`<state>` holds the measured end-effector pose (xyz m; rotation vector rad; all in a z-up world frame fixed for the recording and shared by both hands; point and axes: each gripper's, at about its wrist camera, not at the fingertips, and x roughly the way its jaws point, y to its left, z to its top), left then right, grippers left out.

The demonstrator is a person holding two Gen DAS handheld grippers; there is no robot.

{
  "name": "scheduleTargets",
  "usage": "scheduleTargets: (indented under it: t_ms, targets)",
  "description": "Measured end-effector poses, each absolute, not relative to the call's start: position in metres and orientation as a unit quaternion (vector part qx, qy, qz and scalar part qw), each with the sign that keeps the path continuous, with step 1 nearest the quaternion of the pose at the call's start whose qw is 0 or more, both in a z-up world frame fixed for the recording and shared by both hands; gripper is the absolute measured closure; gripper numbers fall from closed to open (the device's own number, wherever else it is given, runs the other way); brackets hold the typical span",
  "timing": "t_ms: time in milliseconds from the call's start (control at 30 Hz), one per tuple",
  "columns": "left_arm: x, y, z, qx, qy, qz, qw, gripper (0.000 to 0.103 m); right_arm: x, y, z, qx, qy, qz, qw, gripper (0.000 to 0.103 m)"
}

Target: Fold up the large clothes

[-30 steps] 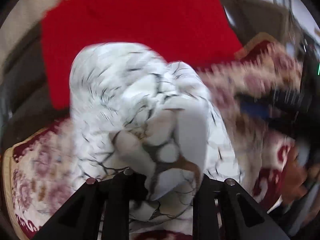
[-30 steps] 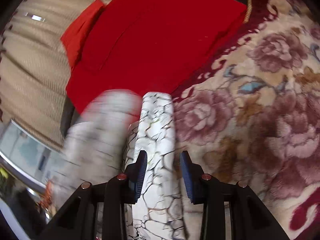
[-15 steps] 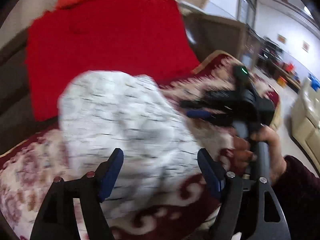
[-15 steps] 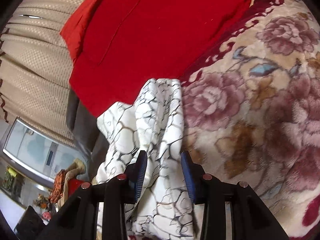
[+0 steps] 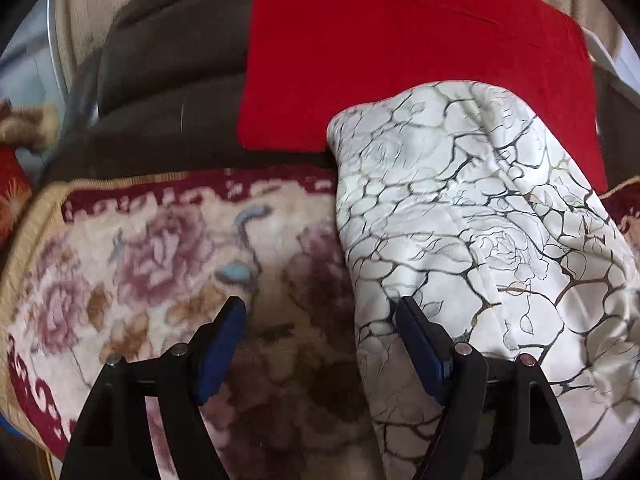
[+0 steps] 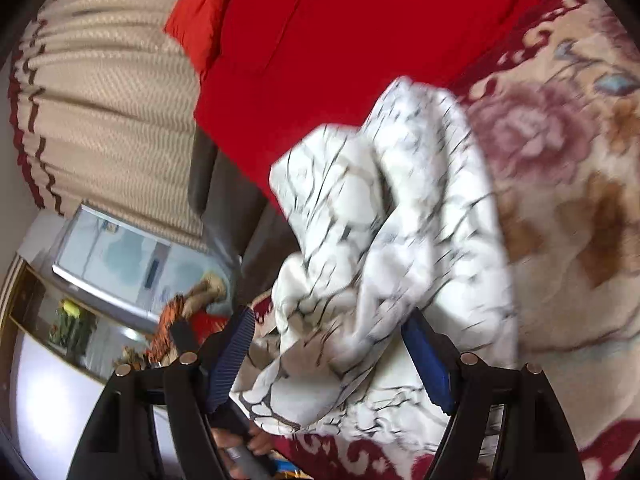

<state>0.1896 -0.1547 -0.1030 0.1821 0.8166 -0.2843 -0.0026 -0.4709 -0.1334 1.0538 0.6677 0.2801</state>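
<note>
Left gripper fingers spread wide over floral plush blanket; white crackle-print garment lies against the right finger. Right gripper fingers parted, garment bunched loosely between, blurred. Red cushion behind. Only the right view shows beige curtain.

Floral blanket, red cushion, dark sofa, beige curtain.

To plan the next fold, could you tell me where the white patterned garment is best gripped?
Grip the white patterned garment at its long left edge, coming from the bare floral blanket side. That edge lies straight and exposed between the open left tool fingers; elsewhere the cloth is bunched.
</note>
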Motion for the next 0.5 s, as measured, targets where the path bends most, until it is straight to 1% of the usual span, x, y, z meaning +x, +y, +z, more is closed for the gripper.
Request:
scheduleTargets:
  t_ms: [67,300,500]
  targets:
    - [0.188,-0.154,-0.104,0.091,0.383,-0.146,0.908,0.025,0.005,-0.459,-0.131,0.476,0.323,0.124,0.809,0.023]
    - [0.204,-0.153,-0.113,0.081,0.397,-0.185,0.895,0.025,0.015,-0.443,-0.116,0.459,0.330,0.093,0.820,0.021]
    - [0.207,-0.157,-0.112,0.082,0.401,-0.205,0.889,0.025,0.018,-0.422,-0.100,0.386,0.355,0.043,0.850,0.020]
